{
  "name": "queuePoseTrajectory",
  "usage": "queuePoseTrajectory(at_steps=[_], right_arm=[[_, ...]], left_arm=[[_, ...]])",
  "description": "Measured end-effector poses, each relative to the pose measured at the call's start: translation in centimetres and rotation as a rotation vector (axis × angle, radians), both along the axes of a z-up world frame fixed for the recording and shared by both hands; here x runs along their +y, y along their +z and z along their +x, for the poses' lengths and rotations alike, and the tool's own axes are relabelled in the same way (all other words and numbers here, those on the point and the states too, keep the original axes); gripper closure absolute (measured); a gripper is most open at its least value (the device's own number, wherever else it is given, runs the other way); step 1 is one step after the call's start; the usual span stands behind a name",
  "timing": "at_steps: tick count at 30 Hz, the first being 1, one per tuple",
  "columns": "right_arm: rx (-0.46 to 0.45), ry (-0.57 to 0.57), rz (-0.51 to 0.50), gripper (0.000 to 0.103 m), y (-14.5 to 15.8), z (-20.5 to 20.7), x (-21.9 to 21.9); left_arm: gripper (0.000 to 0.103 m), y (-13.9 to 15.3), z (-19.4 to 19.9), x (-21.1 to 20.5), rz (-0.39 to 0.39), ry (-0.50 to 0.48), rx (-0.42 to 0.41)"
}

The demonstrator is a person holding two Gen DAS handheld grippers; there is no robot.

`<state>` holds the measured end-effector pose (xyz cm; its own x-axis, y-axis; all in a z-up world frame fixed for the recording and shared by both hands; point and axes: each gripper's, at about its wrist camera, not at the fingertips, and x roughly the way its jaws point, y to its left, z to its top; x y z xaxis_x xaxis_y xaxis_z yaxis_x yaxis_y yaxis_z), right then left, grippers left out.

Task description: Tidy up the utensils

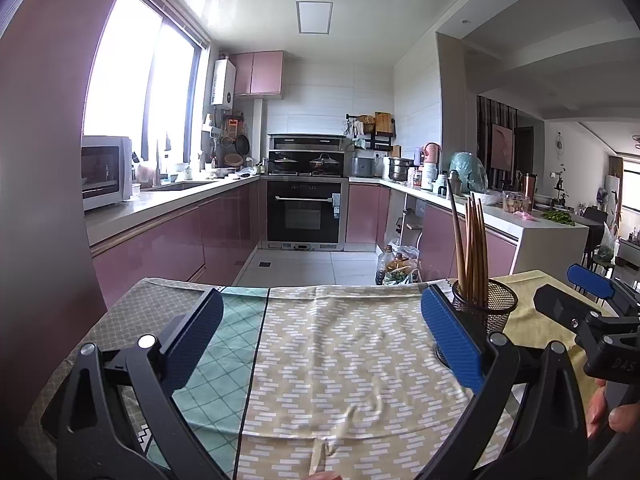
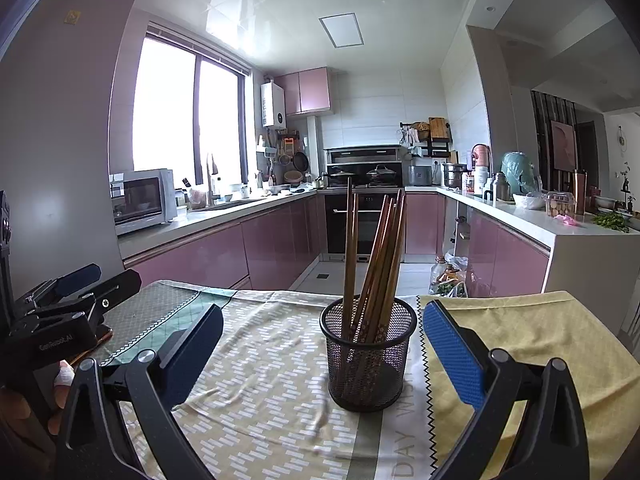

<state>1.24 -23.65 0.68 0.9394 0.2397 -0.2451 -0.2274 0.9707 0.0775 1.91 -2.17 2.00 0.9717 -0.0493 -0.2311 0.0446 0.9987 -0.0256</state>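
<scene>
A black mesh cup (image 2: 369, 354) stands upright on the cloth-covered table and holds several brown chopsticks (image 2: 376, 268). My right gripper (image 2: 320, 344) is open and empty, its jaws spread to either side of the cup, just short of it. In the left wrist view the cup (image 1: 486, 306) with the chopsticks (image 1: 472, 248) stands behind my left gripper's right finger. My left gripper (image 1: 320, 332) is open and empty over the patterned cloth (image 1: 340, 344). The right gripper (image 1: 588, 300) shows at the right edge, and the left gripper (image 2: 76, 292) at the left edge of the right wrist view.
The table carries a patterned cloth, a green checked cloth (image 1: 228, 344) and a yellow cloth (image 2: 520, 344). A pale object (image 1: 320, 456) lies at the near edge, only partly visible. Behind are pink kitchen cabinets (image 1: 168, 248), an oven (image 1: 306, 216) and bags on the floor (image 1: 396, 268).
</scene>
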Motion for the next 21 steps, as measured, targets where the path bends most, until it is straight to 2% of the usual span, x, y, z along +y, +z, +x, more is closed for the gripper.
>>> queuePoseTrajectory(at_steps=[21], right_arm=[[-0.004,-0.006,0.0,0.006,-0.07,-0.09,0.02]], left_arm=[[0.006,0.09,-0.06,-0.17,0.013,0.01,-0.014]])
